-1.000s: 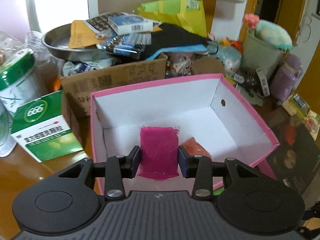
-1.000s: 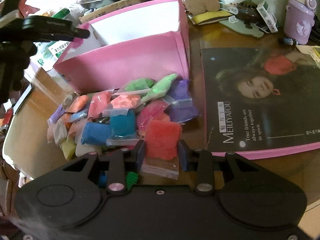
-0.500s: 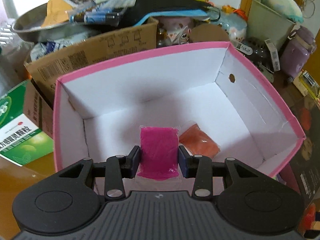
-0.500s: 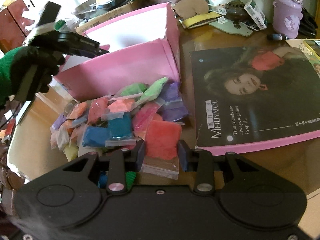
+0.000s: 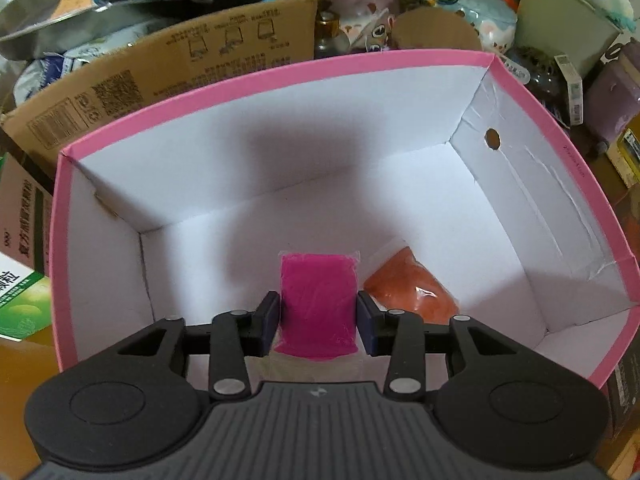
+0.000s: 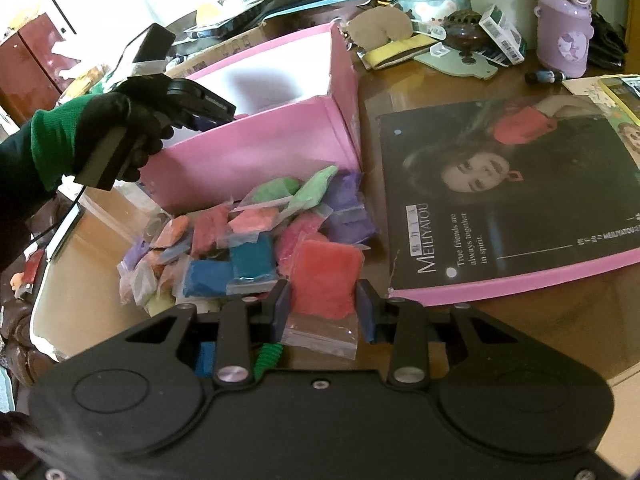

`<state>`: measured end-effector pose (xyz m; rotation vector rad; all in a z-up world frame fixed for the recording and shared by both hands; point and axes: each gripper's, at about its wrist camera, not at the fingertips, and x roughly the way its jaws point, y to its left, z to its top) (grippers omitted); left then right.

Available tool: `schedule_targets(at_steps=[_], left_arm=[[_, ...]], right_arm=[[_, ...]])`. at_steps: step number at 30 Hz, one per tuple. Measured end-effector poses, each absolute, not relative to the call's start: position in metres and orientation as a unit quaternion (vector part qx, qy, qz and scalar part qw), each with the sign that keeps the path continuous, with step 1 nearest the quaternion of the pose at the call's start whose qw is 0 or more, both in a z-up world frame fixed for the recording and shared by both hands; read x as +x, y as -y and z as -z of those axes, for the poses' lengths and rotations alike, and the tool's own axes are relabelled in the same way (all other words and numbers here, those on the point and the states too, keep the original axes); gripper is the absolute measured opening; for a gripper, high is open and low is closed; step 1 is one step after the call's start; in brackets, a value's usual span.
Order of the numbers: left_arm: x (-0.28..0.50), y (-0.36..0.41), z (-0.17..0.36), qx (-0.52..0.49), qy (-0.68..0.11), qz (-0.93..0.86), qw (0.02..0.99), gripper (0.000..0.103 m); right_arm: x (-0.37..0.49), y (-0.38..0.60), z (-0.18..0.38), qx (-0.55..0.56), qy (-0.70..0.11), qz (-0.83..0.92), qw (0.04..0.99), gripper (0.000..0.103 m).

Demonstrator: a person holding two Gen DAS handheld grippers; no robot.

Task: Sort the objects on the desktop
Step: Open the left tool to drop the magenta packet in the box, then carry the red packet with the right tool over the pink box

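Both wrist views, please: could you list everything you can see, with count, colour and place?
Box: one, pink outside, white inside, open on the table.
Orange packet: one, on the box floor.
Magenta packet: one, held over the box.
Red packet: one, held above the pile.
Packet pile: many, mixed colours, before the box.
Lid: one, dark print, pink edge, right of the pile.
Bottle: one, purple, far right.
Cardboard carton: one, brown, behind the box.
Left gripper: shut.
Right gripper: shut.

Both views near pink box point(image 5: 280, 76)
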<state>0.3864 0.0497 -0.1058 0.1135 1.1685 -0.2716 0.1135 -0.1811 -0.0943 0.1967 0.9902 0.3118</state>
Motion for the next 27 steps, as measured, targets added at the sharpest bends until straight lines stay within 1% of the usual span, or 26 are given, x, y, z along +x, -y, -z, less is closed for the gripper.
schedule_targets(at_steps=[1, 2, 3, 13, 27], left_arm=[[0.387, -0.051, 0.105, 0.048, -0.551, 0.126, 0.824, 0.052], [0.386, -0.052, 0.104, 0.044, -0.551, 0.124, 0.824, 0.059], [0.386, -0.053, 0.103, 0.04, -0.549, 0.122, 0.826, 0.062], [0.36, -0.064, 0.084, 0.047, -0.514, 0.112, 0.849, 0.062], [0.308, -0.087, 0.043, -0.012, -0.455, 0.11, 0.884, 0.062]], right_arm=[[0.114, 0.181, 0.093, 0.094, -0.472, -0.15, 0.864, 0.035], [0.114, 0.181, 0.092, 0.094, -0.471, -0.152, 0.864, 0.035], [0.115, 0.181, 0.091, 0.094, -0.47, -0.154, 0.864, 0.035], [0.128, 0.173, 0.076, 0.079, -0.458, -0.182, 0.867, 0.035], [0.181, 0.15, 0.035, 0.046, -0.421, -0.227, 0.877, 0.035]])
